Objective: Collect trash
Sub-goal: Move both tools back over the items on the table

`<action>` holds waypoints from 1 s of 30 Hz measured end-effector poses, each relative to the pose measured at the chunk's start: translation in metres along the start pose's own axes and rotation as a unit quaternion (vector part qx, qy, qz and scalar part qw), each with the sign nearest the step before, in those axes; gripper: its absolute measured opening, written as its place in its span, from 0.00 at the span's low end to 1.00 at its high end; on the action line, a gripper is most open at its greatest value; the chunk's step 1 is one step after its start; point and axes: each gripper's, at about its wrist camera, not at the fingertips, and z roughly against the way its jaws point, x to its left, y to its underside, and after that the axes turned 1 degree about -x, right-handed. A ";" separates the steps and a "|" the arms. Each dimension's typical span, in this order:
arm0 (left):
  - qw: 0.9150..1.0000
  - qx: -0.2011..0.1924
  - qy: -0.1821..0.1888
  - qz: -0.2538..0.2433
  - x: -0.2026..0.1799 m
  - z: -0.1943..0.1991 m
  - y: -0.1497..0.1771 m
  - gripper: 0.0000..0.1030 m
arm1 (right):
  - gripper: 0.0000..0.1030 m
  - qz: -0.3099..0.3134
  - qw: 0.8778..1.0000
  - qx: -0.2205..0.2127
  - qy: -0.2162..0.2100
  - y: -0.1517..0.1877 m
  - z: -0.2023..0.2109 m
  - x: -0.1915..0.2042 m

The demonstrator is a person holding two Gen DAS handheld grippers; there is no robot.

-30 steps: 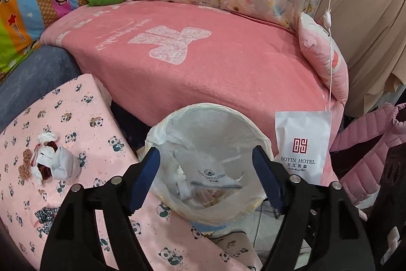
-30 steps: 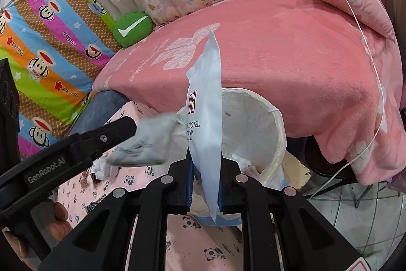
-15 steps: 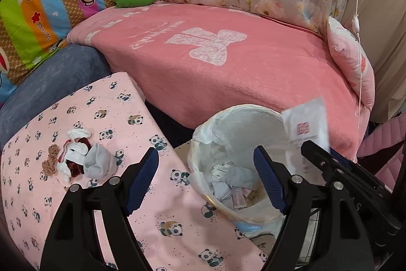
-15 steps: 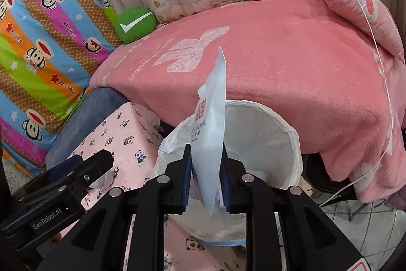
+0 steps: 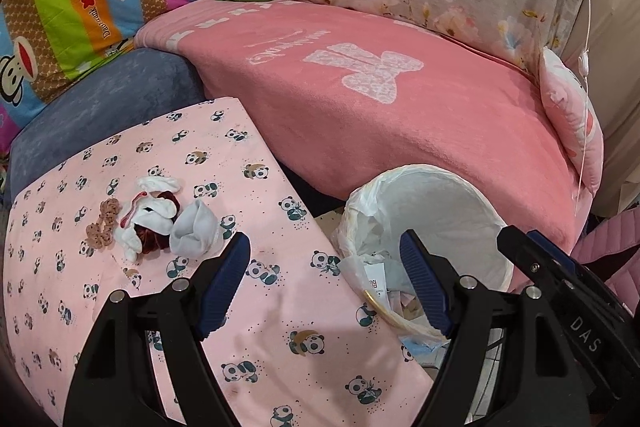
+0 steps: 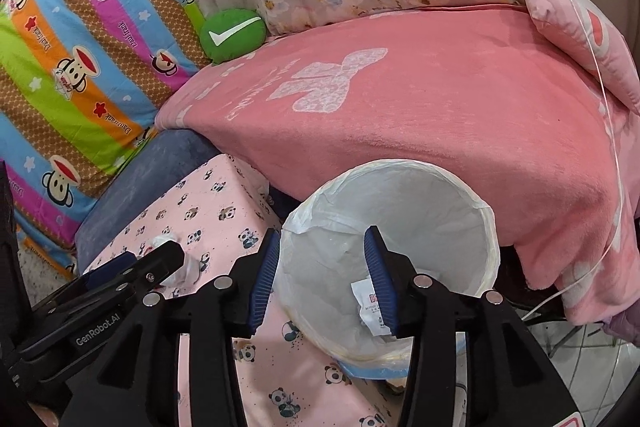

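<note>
Both grippers hold nothing: right gripper [image 6: 320, 277], jaws opening over the bin [image 6: 490, 227] at lower centre, frees the packet [image 6: 370, 307]; left gripper [image 5: 324, 287] gapes toward the tissues [image 5: 192, 231].

Pink panda-print cloth [image 5: 280, 307]; white bin liner [image 6: 420, 211].

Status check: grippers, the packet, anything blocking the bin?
Right gripper jaws opening, nothing between them. White hotel packet lies in the lined bin. Left gripper open, empty. Crumpled tissues remain on panda cloth; bin mouth unobstructed.
</note>
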 end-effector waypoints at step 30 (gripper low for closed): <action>0.987 0.017 -0.124 0.100 0.153 0.031 0.066 0.73 | 0.51 0.107 0.989 0.074 -0.070 0.075 -0.004 0.135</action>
